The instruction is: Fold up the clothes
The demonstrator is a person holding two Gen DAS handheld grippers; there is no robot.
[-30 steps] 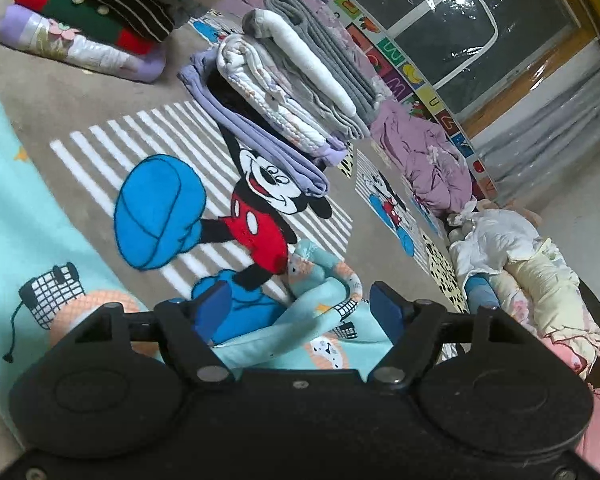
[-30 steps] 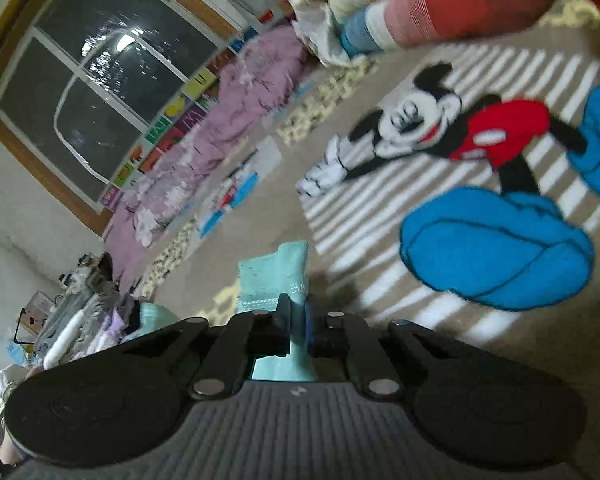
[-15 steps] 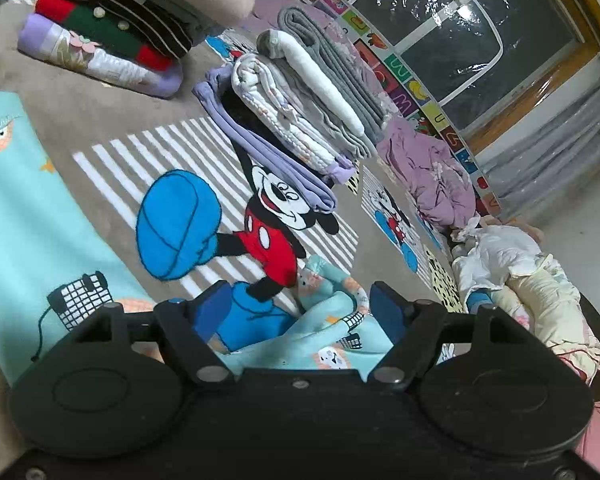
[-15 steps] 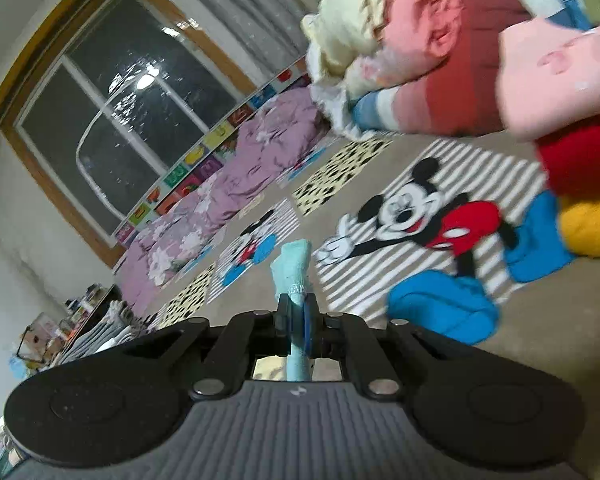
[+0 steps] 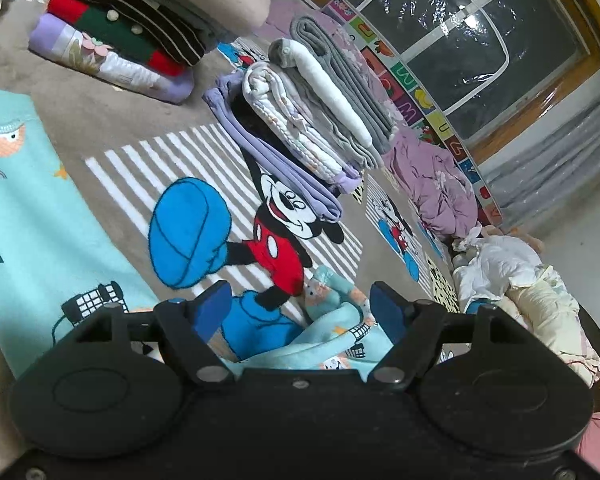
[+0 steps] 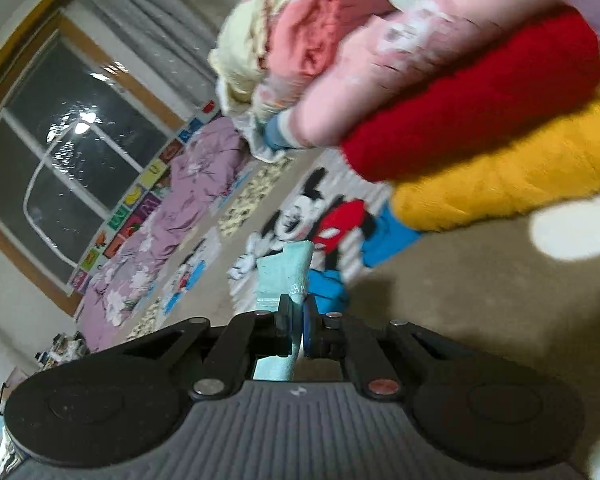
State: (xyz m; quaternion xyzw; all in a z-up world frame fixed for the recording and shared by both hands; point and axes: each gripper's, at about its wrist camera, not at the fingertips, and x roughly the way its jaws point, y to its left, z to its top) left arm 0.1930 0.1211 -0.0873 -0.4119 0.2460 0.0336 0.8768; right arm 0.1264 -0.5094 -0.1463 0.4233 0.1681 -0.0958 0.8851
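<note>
Cartoon-mouse rug [image 5: 204, 152] across floor. Folded stacks [image 5: 320, 112] far side, loose pile [image 6: 440, 72] far right. Aqua printed garment [image 5: 24, 216] flat on rug at left, near end bunched between left tongs [image 5: 300, 312], released, spread wide. Right tongs [image 6: 296, 320] clenched on garment's edge, lifted off rug.
</note>
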